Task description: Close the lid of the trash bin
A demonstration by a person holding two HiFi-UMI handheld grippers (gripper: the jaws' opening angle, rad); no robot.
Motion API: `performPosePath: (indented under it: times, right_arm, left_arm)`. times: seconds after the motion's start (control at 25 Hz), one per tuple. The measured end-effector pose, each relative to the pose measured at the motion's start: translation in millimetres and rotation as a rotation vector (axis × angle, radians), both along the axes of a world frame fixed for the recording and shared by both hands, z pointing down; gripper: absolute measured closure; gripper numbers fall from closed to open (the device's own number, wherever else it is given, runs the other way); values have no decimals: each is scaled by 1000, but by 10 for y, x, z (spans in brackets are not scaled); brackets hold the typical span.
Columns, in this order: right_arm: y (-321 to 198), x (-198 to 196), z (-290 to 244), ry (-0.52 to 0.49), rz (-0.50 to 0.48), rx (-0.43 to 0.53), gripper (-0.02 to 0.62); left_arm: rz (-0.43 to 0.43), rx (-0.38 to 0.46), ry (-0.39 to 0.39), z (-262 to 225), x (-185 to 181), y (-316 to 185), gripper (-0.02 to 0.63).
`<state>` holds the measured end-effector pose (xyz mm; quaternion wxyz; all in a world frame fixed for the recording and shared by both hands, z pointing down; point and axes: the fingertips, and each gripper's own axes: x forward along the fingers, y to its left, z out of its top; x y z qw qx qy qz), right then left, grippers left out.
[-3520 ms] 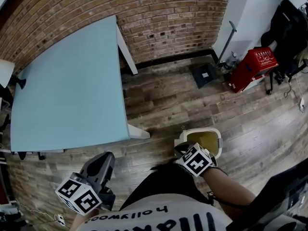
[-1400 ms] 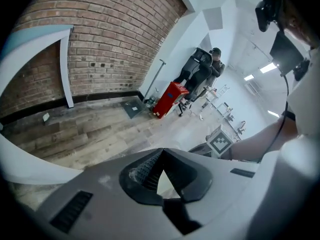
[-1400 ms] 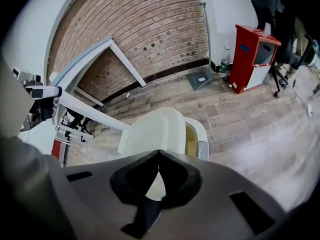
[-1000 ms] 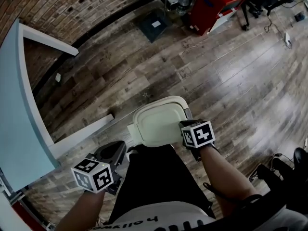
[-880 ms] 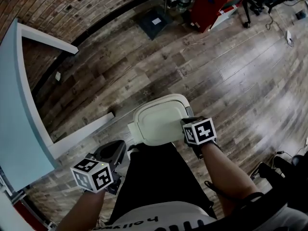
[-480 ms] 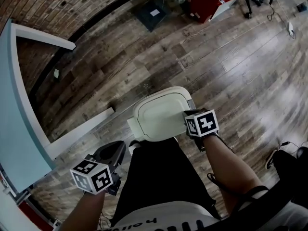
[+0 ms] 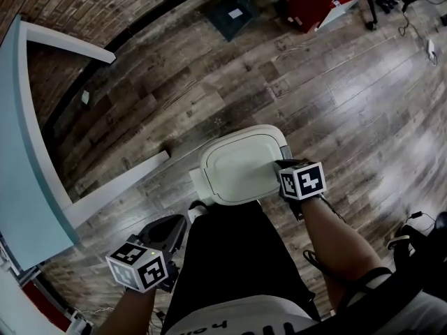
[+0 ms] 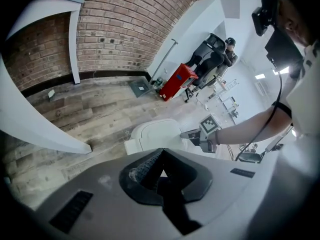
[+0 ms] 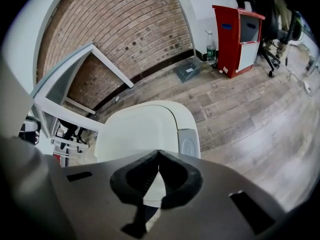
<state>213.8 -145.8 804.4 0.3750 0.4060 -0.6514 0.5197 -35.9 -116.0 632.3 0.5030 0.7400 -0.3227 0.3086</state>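
Right gripper (image 9: 158, 152): jaws together tip to tip, nothing between them; through the slot behind the tips only pale plastic shows. Directly under and ahead of those tips lies the trash bin lid (image 9: 140, 126), cream and rounded. It sits flat down on the bin body all round, as far as I can see. I judge the closing done or nearly so, with the shut tips serving as a blunt pusher at the lid's near right edge. Whether they actually touch the plastic I cannot tell. Just right of the tips, set in the bin's rim, is a grey release button (image 9: 189, 145). Pressing there would likely pop the lid, which may be why the tips sit left of it. Left gripper (image 8: 162, 150): jaws likewise closed on nothing, held low beside the person's hip, with the bin ahead of it and well apart. It appears idle, one pusher being enough. Surface: the bin stands on a wood plank floor (image 7: 335, 103), worn, glossy where light falls. Left of the jaws and further off, a white table leg (image 7: 119, 187) runs under a light blue tabletop (image 7: 24, 152). Far ahead of the jaws are a dark flat square thing (image 7: 234, 12) on the floor and a red cabinet (image 9: 235, 31) with a spray bottle (image 9: 210, 48) beside it. The brick wall (image 9: 125, 29) closes the room.
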Motion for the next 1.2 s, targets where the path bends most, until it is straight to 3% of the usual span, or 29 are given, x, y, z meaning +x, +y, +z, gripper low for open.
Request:
performPosePath:
  times: [0.16, 0.28, 0.48, 0.72, 0.88, 1.08, 1.2]
  right_arm:
    - [-25, -3, 15, 43, -29, -18, 588]
    - [-22, -4, 26, 50, 5, -37, 588]
    - [-97, -102, -157, -131, 175, -39, 589]
    - [-201, -253, -677, -216, 270, 48, 589]
    - [-367, -501, -1464, -398, 419, 203, 589]
    - [-400, -830, -2542, -543, 470, 468, 589]
    - [-255, -1062, -3083, -647, 508, 558, 589]
  left_arm:
    - [-17, 7, 15, -9, -1, -22, 598]
    - [-24, 9, 23, -7, -34, -40, 598]
    - [-9, 40, 36, -131, -83, -69, 598]
    - [12, 90, 86, -376, -141, -26, 598]
    - [69, 149, 158, -670, -102, 31, 598]
    - [164, 220, 223, -1055, -222, 228, 598]
    - [198, 272, 231, -1290, -406, 388, 598]
